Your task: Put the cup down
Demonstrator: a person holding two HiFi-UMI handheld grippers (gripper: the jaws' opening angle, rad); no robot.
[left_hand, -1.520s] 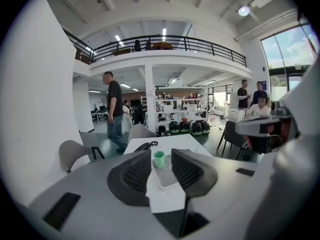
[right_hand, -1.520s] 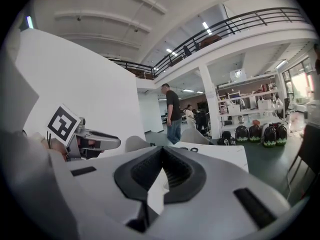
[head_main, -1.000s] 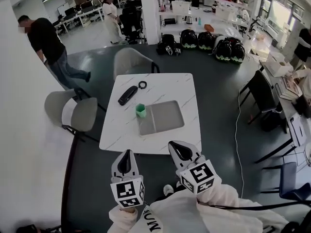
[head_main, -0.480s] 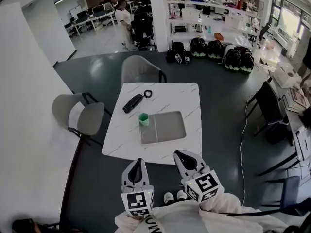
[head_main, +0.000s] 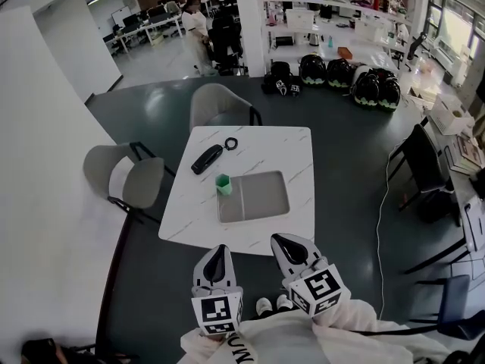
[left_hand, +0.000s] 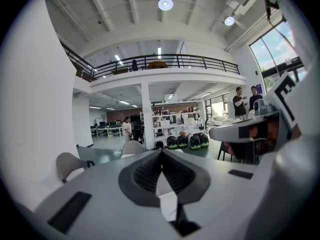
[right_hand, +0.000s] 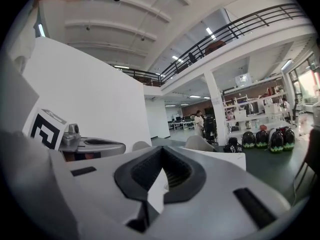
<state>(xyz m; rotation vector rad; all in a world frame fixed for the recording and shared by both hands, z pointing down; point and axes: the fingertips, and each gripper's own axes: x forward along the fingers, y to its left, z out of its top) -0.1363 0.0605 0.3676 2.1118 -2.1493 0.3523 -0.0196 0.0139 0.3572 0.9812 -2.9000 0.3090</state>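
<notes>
A small green cup (head_main: 223, 183) stands upright on the white marble table (head_main: 288, 146), touching the left edge of a grey tray (head_main: 258, 197). My two grippers hang side by side short of the table's near edge, well away from the cup. The left gripper (head_main: 218, 252) is shut and holds nothing; in the left gripper view its jaws (left_hand: 161, 155) meet at the tip. Beside it, the right gripper (head_main: 285, 242) is also shut and holds nothing, its jaws (right_hand: 161, 152) pressed together in the right gripper view.
A black remote-like object (head_main: 206, 158) and a black ring (head_main: 230, 143) lie on the table's far left part. Grey chairs stand at the left (head_main: 125, 177) and far side (head_main: 220, 105). A black chair (head_main: 417, 158) and a cable are at the right, helmets (head_main: 333, 73) on the floor behind.
The head view has swung a little, so the table sits slightly right and the person at the far left has left the picture. Both grippers stay shut in the same low spot.
</notes>
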